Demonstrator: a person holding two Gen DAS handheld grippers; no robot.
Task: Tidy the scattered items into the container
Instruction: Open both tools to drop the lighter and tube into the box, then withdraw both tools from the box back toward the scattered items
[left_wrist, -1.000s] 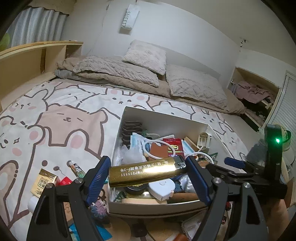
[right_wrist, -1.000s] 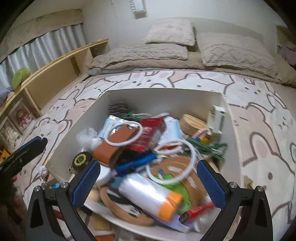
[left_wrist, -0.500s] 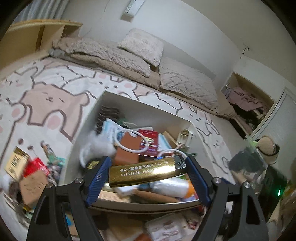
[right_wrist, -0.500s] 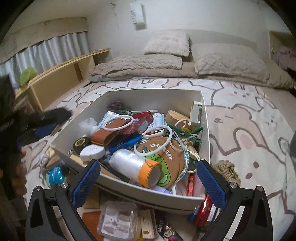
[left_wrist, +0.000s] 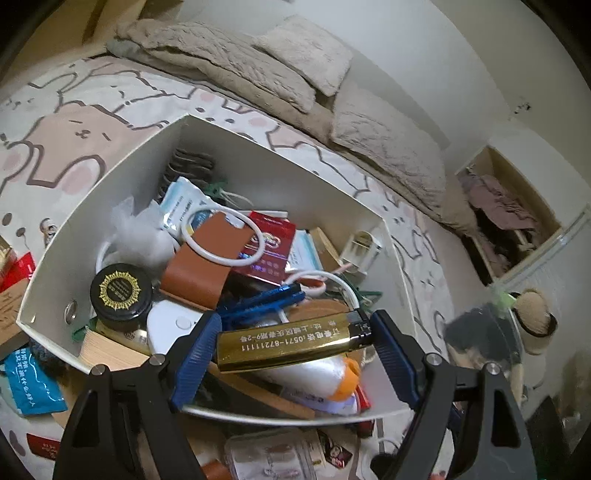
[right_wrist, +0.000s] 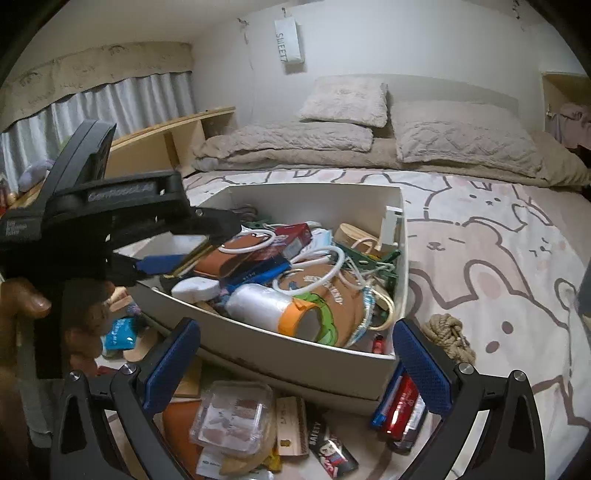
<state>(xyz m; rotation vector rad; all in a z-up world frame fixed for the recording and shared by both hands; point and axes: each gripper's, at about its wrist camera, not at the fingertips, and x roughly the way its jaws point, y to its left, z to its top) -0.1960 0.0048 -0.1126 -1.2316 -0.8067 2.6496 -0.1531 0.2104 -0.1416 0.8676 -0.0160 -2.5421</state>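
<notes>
Bed (right_wrist: 498, 236) w/ cartoon-bear cover runs under everything; white container (left_wrist: 280, 173) sits on it, already piled high w/ odds & ends.

My left claw (left_wrist: 293, 345) is spread wide and clamped on a gold lighter (left_wrist: 291, 341), one blue pad at each end, lighter lying crosswise between them w/ its black cap toward the right-side finger. It hangs over the near edge of the container, above a white plastic-film roll (left_wrist: 314, 373) w/ orange core. Lighter's shiny, metallic, printed w/ characters and a phone no. that read upside down from my view.

My right claw (right_wrist: 295, 363) is wide open, nothing between the pads. It's just short of the container's near wall, over loose clutter on the bed: a clear plastic case (right_wrist: 231, 415), small cartons, a red pack (right_wrist: 402, 410) by the right-side finger. From this side I see my left hand (right_wrist: 40, 317) gripping the left claw's black body at the container's left rim.

Inside the container: brown leather pouch (left_wrist: 207, 262), white cable loop (left_wrist: 221, 236), black round tin (left_wrist: 121, 291) w/ gold emblem, blue pen-like piece (left_wrist: 266, 299).
</notes>
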